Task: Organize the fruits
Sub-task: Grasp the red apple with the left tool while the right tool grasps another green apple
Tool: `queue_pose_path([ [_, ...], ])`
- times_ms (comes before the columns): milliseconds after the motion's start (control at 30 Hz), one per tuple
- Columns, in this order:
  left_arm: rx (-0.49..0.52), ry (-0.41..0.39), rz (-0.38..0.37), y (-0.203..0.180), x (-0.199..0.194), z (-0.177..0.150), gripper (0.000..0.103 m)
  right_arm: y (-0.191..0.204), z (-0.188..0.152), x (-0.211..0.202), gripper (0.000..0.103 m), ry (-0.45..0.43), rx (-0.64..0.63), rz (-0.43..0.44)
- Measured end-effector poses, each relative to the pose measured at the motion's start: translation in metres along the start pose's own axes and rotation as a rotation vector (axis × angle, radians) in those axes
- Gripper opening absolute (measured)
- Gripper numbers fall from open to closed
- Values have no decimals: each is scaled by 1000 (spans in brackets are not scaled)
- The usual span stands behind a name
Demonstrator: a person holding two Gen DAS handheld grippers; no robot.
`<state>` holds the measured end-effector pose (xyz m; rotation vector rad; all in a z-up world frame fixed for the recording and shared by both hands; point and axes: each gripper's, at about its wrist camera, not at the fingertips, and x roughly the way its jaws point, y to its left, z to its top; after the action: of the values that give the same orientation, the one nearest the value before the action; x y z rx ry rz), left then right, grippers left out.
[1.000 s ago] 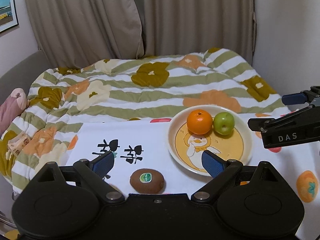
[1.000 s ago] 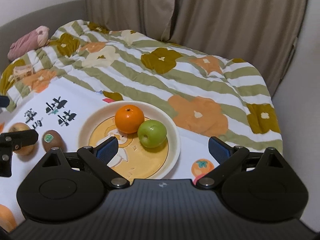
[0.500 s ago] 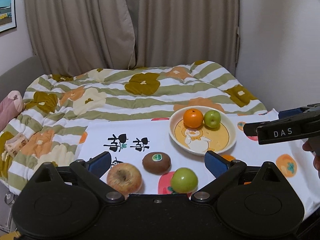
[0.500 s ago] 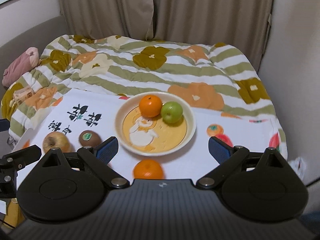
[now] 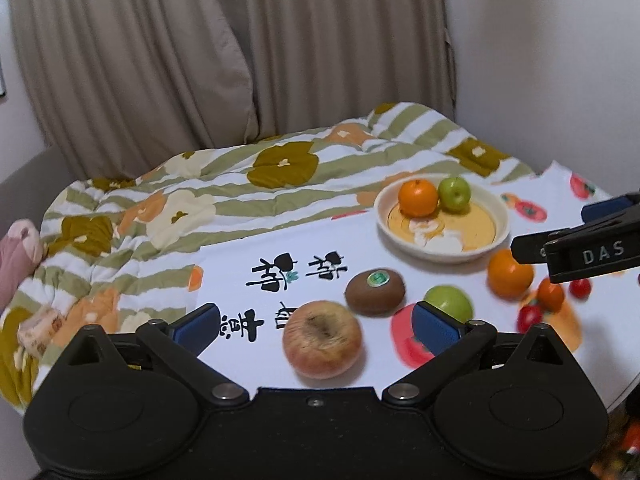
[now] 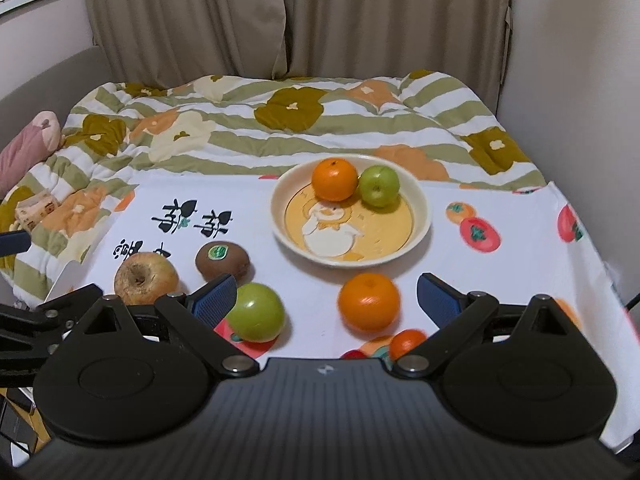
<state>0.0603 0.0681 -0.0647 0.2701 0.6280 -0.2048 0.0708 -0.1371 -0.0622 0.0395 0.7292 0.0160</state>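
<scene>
Both tongs, left (image 5: 314,322) and right (image 6: 326,294), are spread, empty. Orange (image 6: 369,301), frame centre: firm, smooth, roll-prone; best gripped across its middle.

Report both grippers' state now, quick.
Left gripper: jaws open, holding nothing.
Right gripper: jaws open, holding nothing.

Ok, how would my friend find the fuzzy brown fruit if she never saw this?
Start at the round cream plate with the duck picture on the white tablecloth. Just left of it, off the plate, lies the kiwi, between the black writing and the red-yellow apple. It is the only brown, oval fruit, with a green sticker on top.
</scene>
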Motion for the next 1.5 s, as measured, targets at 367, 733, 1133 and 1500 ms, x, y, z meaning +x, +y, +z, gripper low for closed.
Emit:
queue_pose_path([
  [367,115,38,-112,14,63,-26,103,34,-31,50,103,55,73,-11],
  [733,144,98,-153,8,100,-31,95,41,-35,82,103,72,102,-6],
  [1133,118,128,-178,13,110,-33,78,44,-36,97,95,111,116,10],
  [1500,94,136,-176,17,105,-36,77,49,-33,109,86,131,86,22],
])
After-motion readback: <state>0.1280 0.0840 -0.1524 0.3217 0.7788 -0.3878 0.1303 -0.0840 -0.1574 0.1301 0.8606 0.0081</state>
